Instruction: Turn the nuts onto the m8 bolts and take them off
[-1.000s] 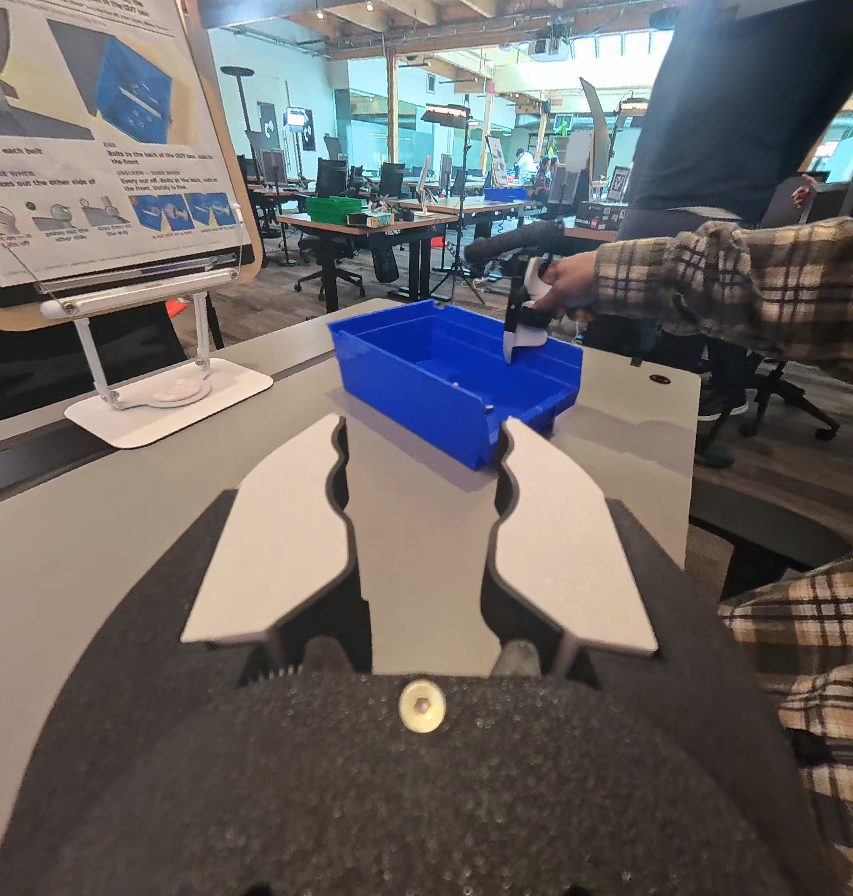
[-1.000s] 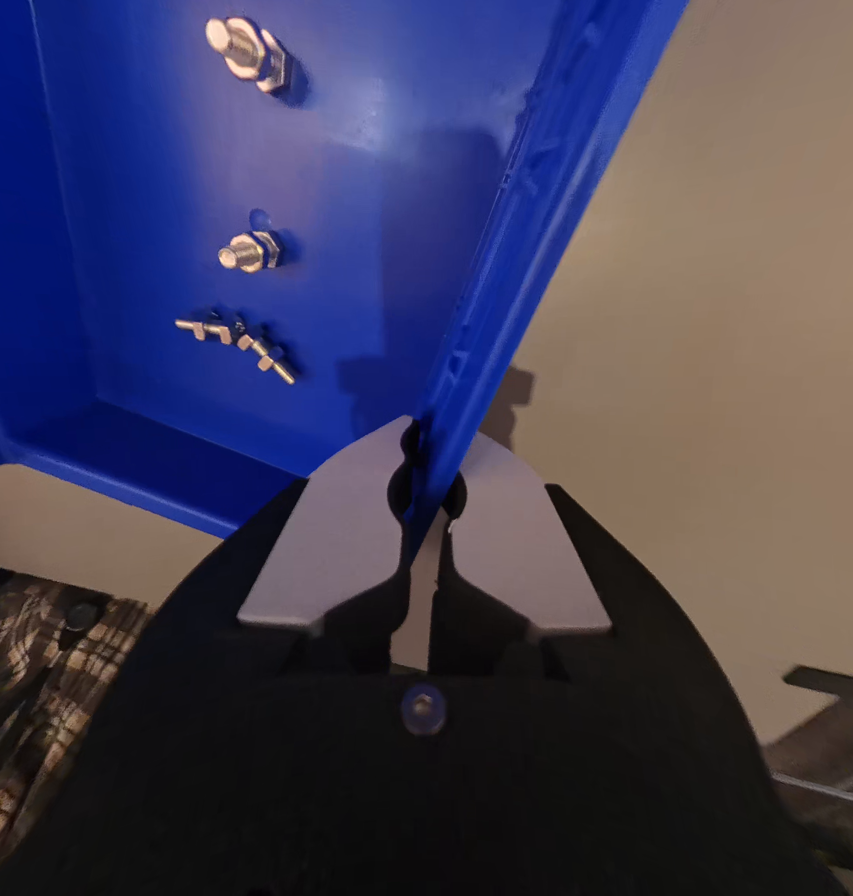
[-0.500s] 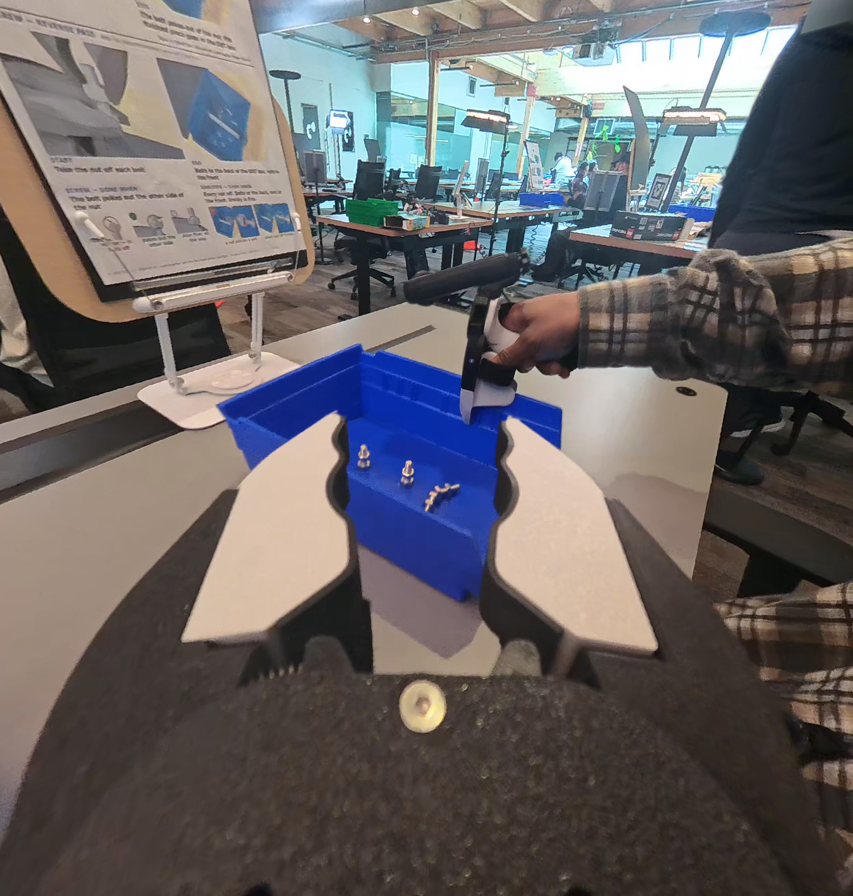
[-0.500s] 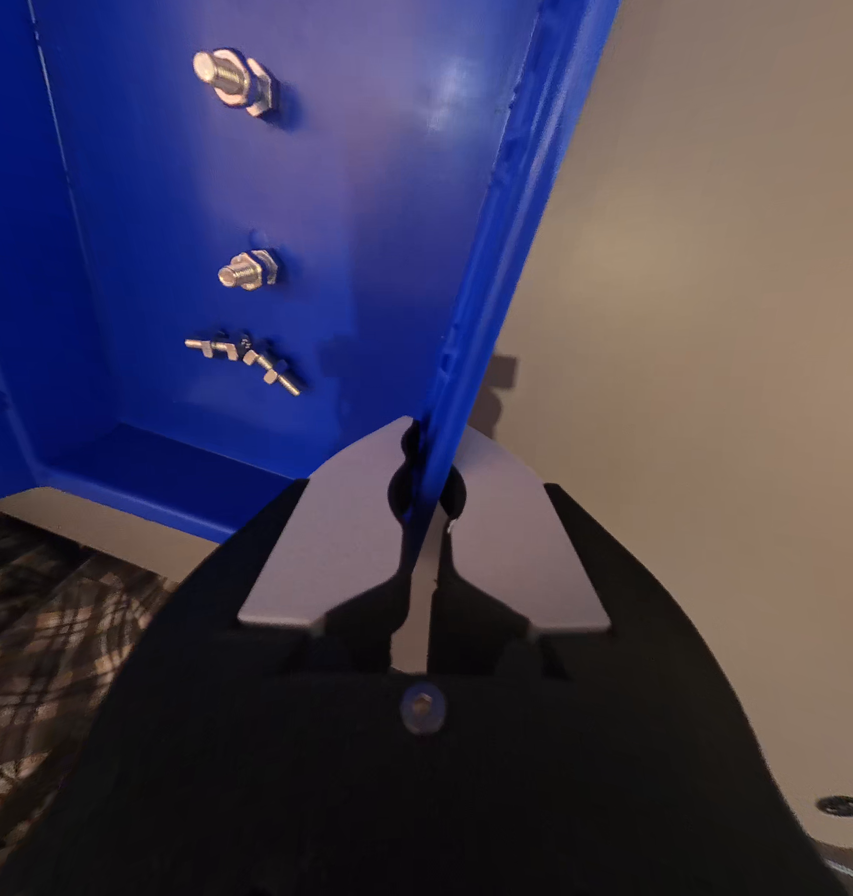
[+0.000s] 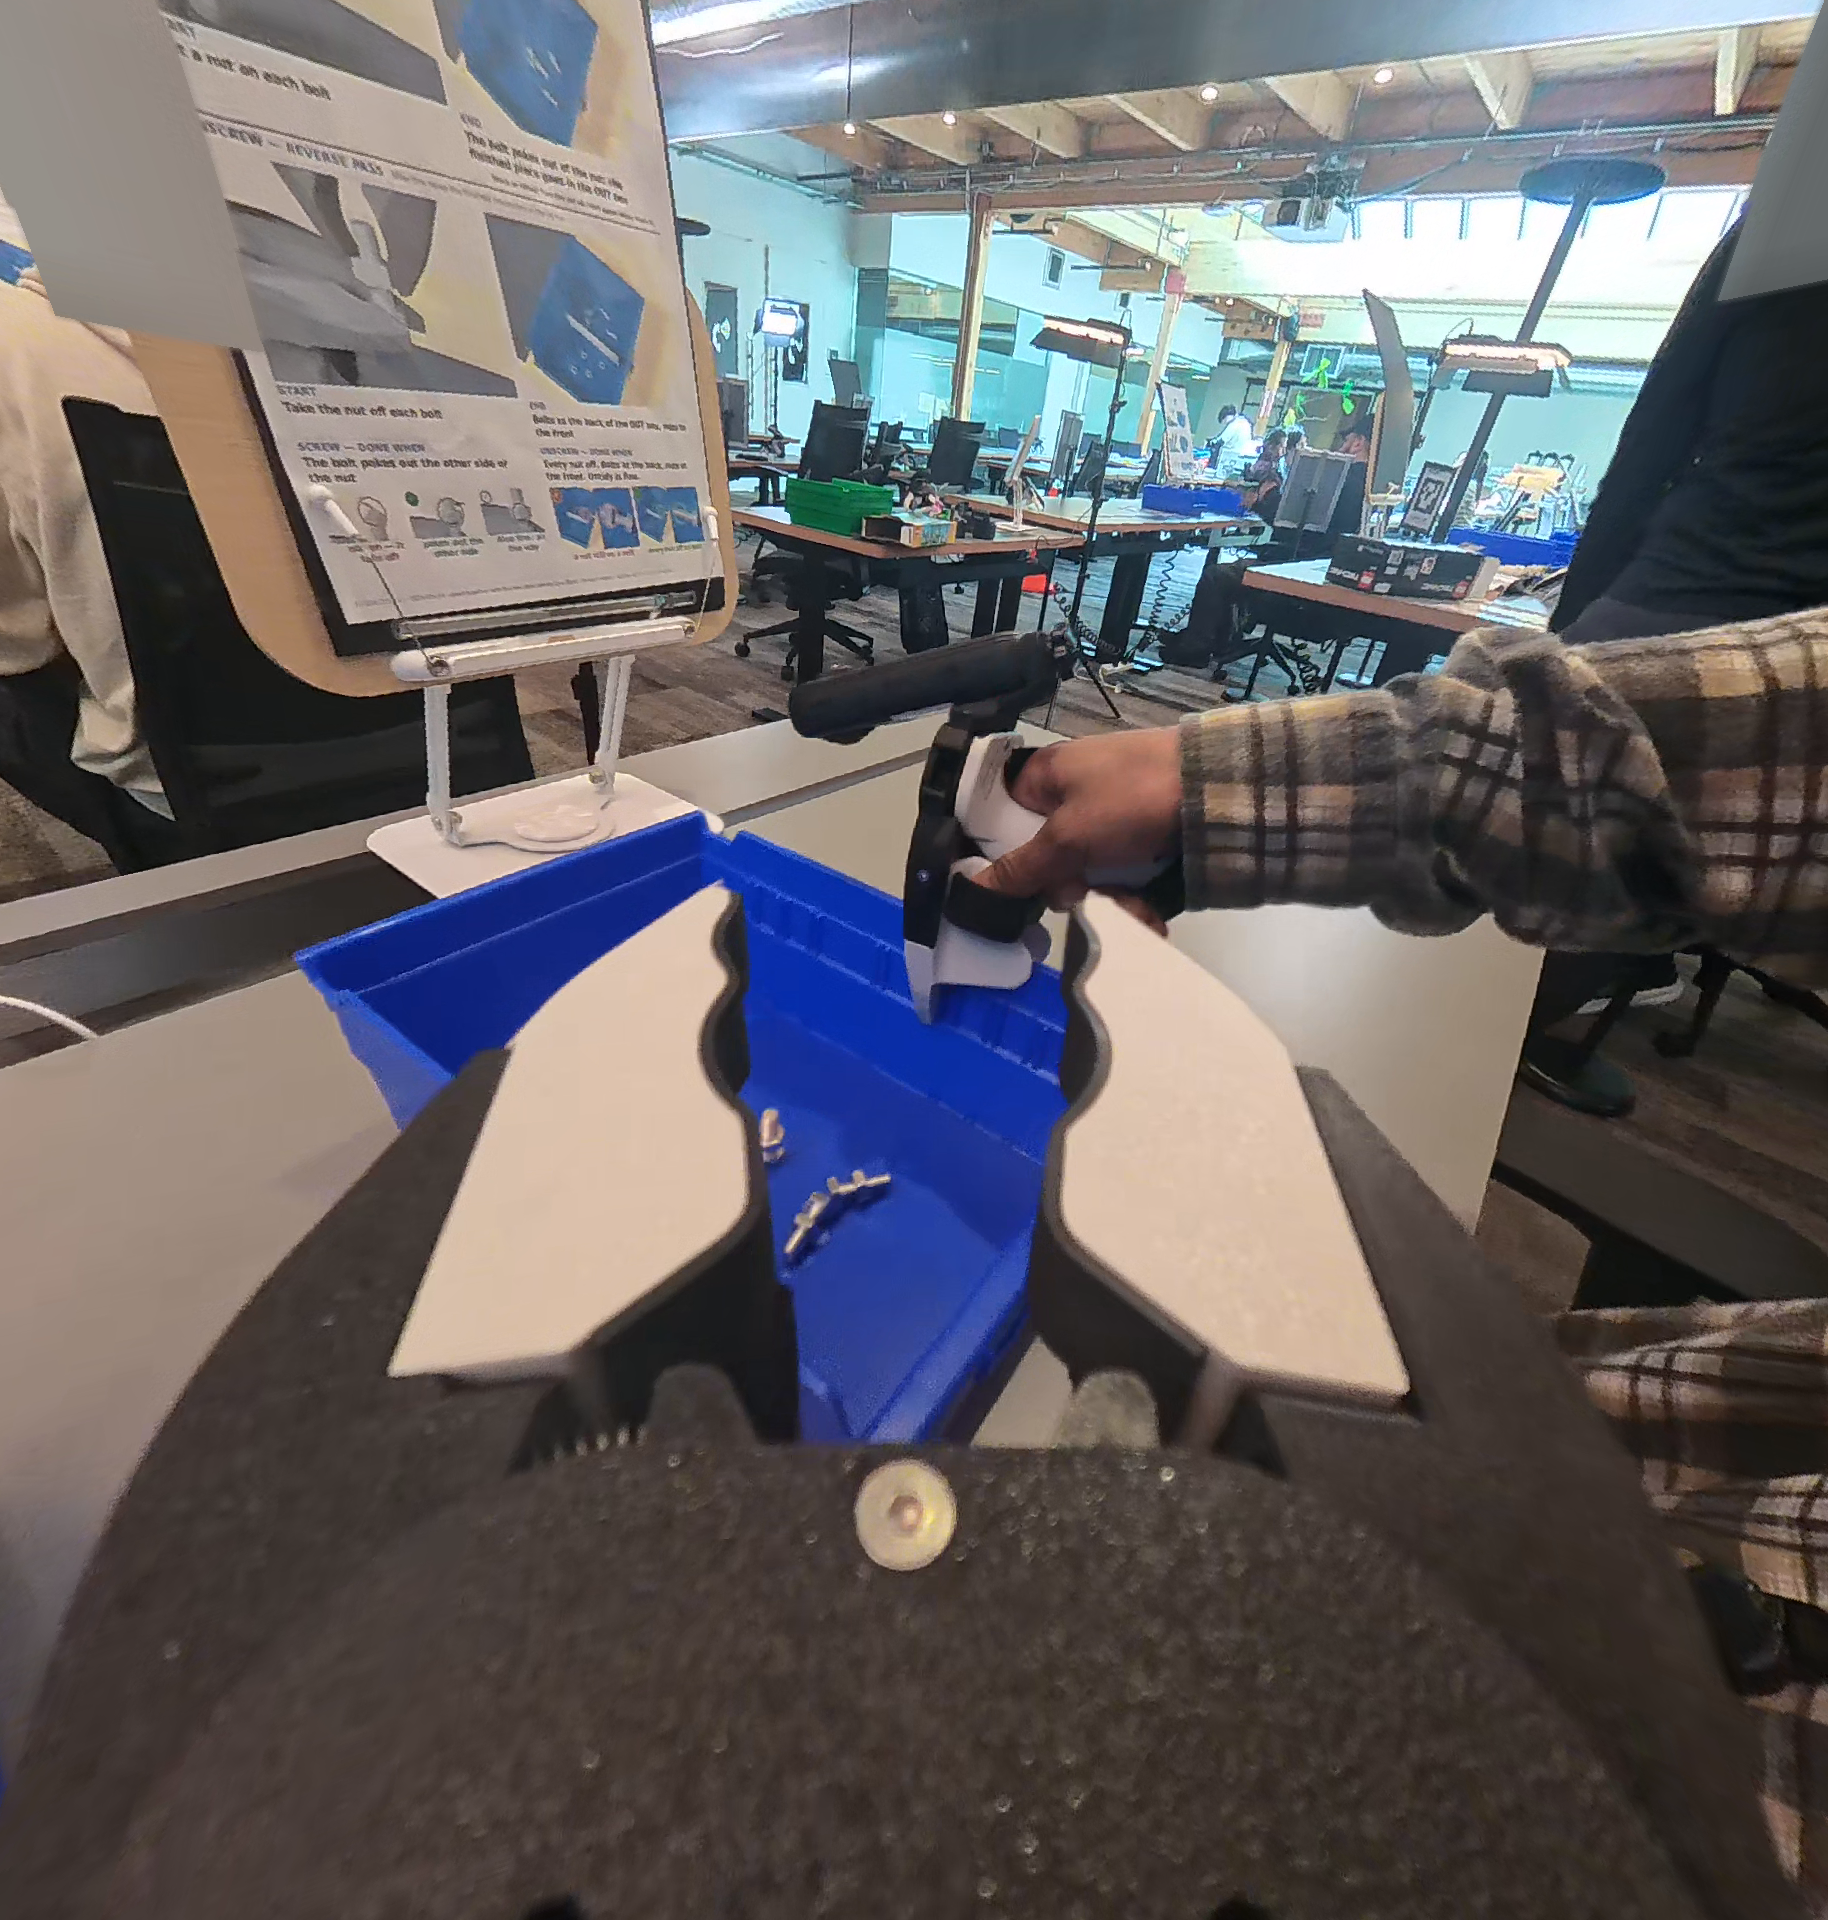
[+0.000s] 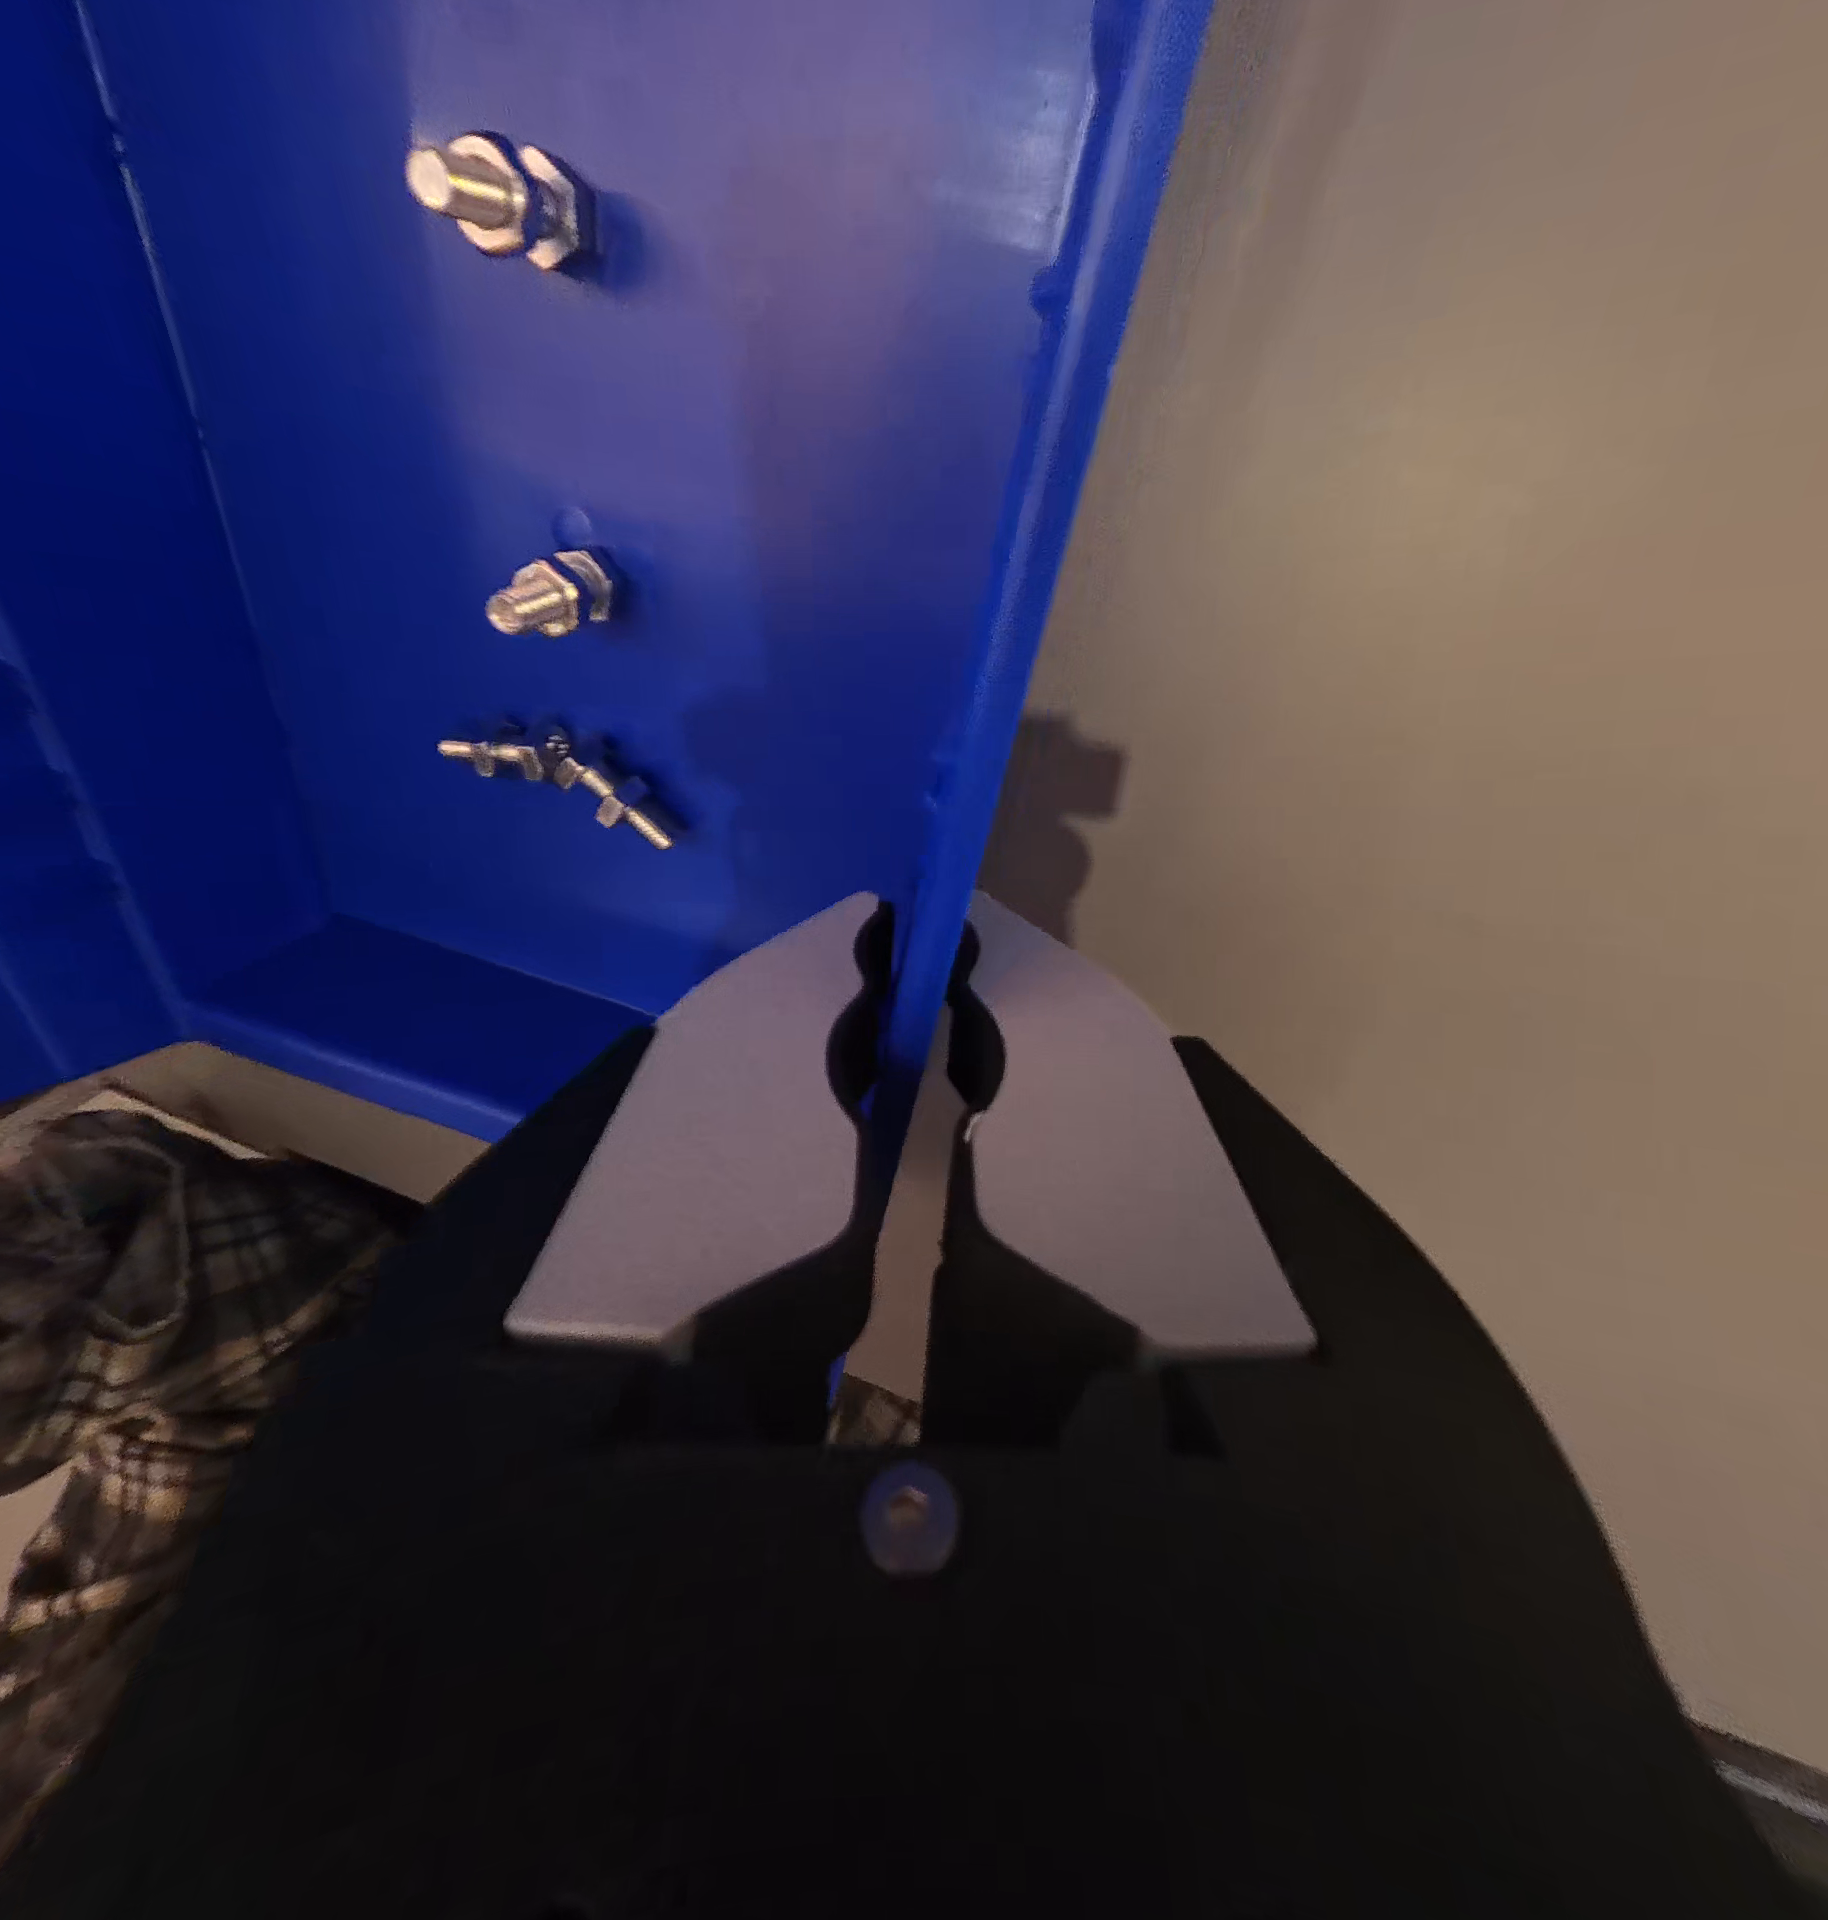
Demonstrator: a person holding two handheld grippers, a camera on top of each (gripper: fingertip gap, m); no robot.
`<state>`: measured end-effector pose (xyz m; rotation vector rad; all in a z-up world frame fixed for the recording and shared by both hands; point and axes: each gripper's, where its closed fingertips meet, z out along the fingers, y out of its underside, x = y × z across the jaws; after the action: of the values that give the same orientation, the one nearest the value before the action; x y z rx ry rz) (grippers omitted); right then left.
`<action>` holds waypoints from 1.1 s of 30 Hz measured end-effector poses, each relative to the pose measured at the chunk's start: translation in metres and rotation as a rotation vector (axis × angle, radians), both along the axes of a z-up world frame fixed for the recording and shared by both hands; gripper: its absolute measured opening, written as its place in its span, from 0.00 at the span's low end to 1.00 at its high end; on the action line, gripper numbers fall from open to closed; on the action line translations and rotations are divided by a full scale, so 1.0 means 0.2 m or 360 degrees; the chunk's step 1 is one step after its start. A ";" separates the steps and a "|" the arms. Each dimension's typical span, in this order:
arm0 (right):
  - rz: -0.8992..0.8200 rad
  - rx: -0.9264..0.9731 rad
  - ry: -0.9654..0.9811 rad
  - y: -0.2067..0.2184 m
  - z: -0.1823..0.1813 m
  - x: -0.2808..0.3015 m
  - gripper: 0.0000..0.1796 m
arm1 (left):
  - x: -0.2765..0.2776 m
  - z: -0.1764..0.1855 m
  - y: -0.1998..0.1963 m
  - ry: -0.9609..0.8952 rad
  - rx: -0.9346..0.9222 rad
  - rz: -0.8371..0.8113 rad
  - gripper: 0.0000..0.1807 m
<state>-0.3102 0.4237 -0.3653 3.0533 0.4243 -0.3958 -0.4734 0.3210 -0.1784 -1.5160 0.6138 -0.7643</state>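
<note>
A blue plastic bin (image 5: 536,977) sits on the grey table. My right gripper (image 6: 915,940) is shut on the bin's right wall (image 6: 1045,436); it also shows in the left wrist view (image 5: 957,971), held by a hand in a plaid sleeve. On the bin floor stand two bolts with nuts on them, one far (image 6: 494,197) and one nearer (image 6: 546,603), and a small cluster of wing-shaped fasteners (image 6: 567,779) lies closest. My left gripper (image 5: 899,935) is open and empty above the bin's near end, with the fasteners (image 5: 832,1205) seen between its fingers.
An instruction sheet on a white stand (image 5: 536,821) stands behind the bin at the left. The grey table (image 5: 141,1174) ends just right of the bin (image 5: 1429,1039). Another person in dark clothes (image 5: 1741,436) stands at the right. Office desks and chairs lie beyond. There is about 25 cm between the tips of the two grippers.
The bin, held by my right gripper, has come closer to my left gripper, which now looks down into it. The right gripper's grip on the wall is unchanged.
</note>
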 end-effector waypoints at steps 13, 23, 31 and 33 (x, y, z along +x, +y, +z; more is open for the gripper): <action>0.0175 0.0764 0.1062 -0.11 0.59 0.25 0.43 | -0.43 0.14 0.00 0.0140 0.0129 0.0434 0.42; 0.0152 0.1592 0.1068 -0.12 0.62 0.91 0.48 | -1.46 -0.11 0.23 0.0759 -0.0747 0.1181 0.54; 0.0313 0.1496 0.1010 -0.15 0.40 0.97 0.49 | -1.81 -0.58 0.10 0.0876 -0.1732 0.1273 0.58; 0.0343 0.1466 0.1005 -0.14 0.37 0.97 0.49 | -1.86 -0.66 0.06 0.0880 -0.1908 0.1289 0.58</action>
<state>-0.1164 0.3953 -0.2914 3.5418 1.2477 -1.5367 -0.8446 0.3332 -0.3104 -2.8501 -0.2180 0.0262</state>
